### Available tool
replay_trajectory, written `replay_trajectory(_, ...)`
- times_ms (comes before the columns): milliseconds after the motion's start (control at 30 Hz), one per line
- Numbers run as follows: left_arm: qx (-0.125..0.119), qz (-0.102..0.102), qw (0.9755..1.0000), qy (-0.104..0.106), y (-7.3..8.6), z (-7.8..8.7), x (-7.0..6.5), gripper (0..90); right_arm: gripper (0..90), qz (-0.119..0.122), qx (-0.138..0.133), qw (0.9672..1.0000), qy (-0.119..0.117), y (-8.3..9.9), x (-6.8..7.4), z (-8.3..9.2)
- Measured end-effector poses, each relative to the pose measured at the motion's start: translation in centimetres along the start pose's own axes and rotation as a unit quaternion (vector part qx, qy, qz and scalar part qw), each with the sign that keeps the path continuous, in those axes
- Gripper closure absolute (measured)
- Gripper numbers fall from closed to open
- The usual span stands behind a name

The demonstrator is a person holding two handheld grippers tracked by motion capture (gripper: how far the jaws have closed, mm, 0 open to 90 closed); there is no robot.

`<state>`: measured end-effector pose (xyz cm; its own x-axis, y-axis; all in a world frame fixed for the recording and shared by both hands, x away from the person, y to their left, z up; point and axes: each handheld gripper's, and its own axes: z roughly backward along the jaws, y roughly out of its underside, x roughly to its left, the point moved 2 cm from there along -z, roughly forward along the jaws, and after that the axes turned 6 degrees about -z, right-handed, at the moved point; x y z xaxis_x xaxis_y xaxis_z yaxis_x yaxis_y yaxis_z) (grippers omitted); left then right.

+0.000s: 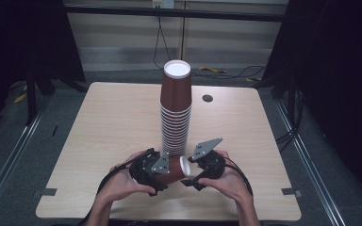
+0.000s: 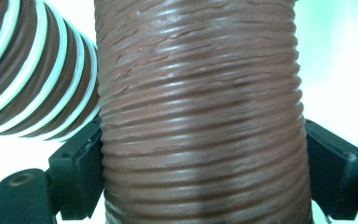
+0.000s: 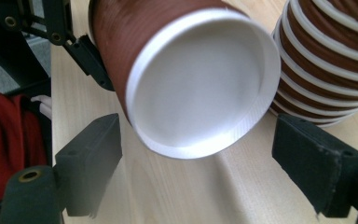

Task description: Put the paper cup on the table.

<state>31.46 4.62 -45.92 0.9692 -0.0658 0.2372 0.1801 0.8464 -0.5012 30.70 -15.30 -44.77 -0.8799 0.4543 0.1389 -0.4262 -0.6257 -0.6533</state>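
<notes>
No readable text, labels, brands or numbers anywhere. Brown ribbed paper cup [image 2: 200, 112]: plain wall, no print; its white base [image 3: 200, 79] is blank too. Cup stack [image 1: 175, 108] at 12 o'clock from the hands: plain brown walls, white rims, no logo. Small yellowish tag [image 1: 157, 3] on the back wall at 12 o'clock: too small to read. Grey three-cornered plates on the grippers: no markings legible.
</notes>
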Motion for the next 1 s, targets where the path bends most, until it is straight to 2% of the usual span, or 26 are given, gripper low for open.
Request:
replay_trajectory(67,0.009,-0.007,0.9999,-0.006,-0.1,0.1,0.1,13.3,16.9,-0.001,0.000,1.0000,-0.008,-0.1,-0.1,-0.1)
replay_trajectory(133,0.005,-0.002,1.0000,-0.009,-0.2,0.1,0.0,13.3,16.8,0.000,0.007,0.9999,-0.009,-0.1,-0.1,-0.2)
replay_trajectory(167,0.000,0.003,0.9999,-0.010,-0.5,0.0,-0.1,13.3,16.8,-0.003,0.020,0.9997,-0.014,-0.2,0.0,-0.4)
replay_trajectory(233,0.015,-0.012,0.9998,-0.009,-0.7,-0.1,-0.1,13.3,16.8,0.004,0.022,0.9996,-0.020,-0.3,-0.1,-0.7)
replay_trajectory(267,0.011,-0.002,0.9999,-0.006,-0.9,-0.4,-0.4,13.3,16.8,0.000,0.027,0.9994,-0.020,-0.4,-0.1,-0.8)
replay_trajectory(333,0.024,-0.019,0.9995,0.001,-1.1,-0.4,-0.4,13.4,16.8,0.000,0.033,0.9991,-0.027,-0.5,-0.2,-1.0)
replay_trajectory(367,0.023,-0.020,0.9995,0.002,-1.1,-0.6,-0.5,13.4,16.6,0.004,0.035,0.9990,-0.028,-0.5,-0.2,-1.1)
replay_trajectory(400,0.035,-0.033,0.9988,0.004,-1.2,-0.5,-0.3,13.4,16.6,0.003,0.038,0.9987,-0.033,-0.6,-0.2,-1.1)
replay_trajectory(433,0.035,-0.033,0.9988,0.004,-1.2,-0.5,-0.3,13.4,16.6,0.005,0.041,0.9986,-0.034,-0.6,-0.2,-1.2)
replay_trajectory(467,0.026,-0.023,0.9994,0.005,-1.2,-0.8,-0.5,13.4,16.6,0.005,0.041,0.9986,-0.034,-0.6,-0.2,-1.2)
replay_trajectory(533,0.034,-0.039,0.9986,0.007,-1.3,-0.8,-0.4,13.4,17.1,0.011,0.044,0.9981,-0.042,-0.9,-0.2,-1.2)
replay_trajectory(567,0.027,-0.030,0.9992,0.003,-1.3,-0.8,-0.5,13.4,17.7,0.008,0.047,0.9980,-0.043,-1.0,-0.1,-1.2)
replay_trajectory(600,0.030,-0.037,0.9988,0.008,-1.3,-0.8,-0.6,13.3,18.0,0.013,0.044,0.9979,-0.047,-1.0,-0.1,-1.3)
replay_trajectory(667,0.022,-0.029,0.9993,0.005,-1.3,-1.0,-0.8,13.3,17.8,0.016,0.045,0.9976,-0.051,-1.0,-0.1,-1.3)
replay_trajectory(700,0.030,-0.042,0.9986,0.006,-1.3,-0.9,-0.6,13.3,17.8,0.016,0.045,0.9974,-0.053,-1.0,-0.1,-1.4)
replay_trajectory(767,0.017,-0.030,0.9994,0.010,-1.4,-1.0,-0.9,13.3,19.6,0.015,0.044,0.9970,-0.062,-1.0,0.0,-1.5)
replay_trajectory(800,0.018,-0.036,0.9991,0.011,-1.4,-1.1,-1.0,13.3,19.4,0.018,0.045,0.9970,-0.061,-1.0,0.0,-1.5)
replay_trajectory(900,0.014,-0.034,0.9992,0.013,-1.4,-1.2,-1.2,13.3,20.4,0.017,0.049,0.9964,-0.067,-1.1,0.1,-1.5)
replay_trajectory(1000,0.013,-0.041,0.9990,0.014,-1.3,-1.1,-1.0,13.2,21.1,0.013,0.046,0.9962,-0.073,-1.1,0.1,-1.5)
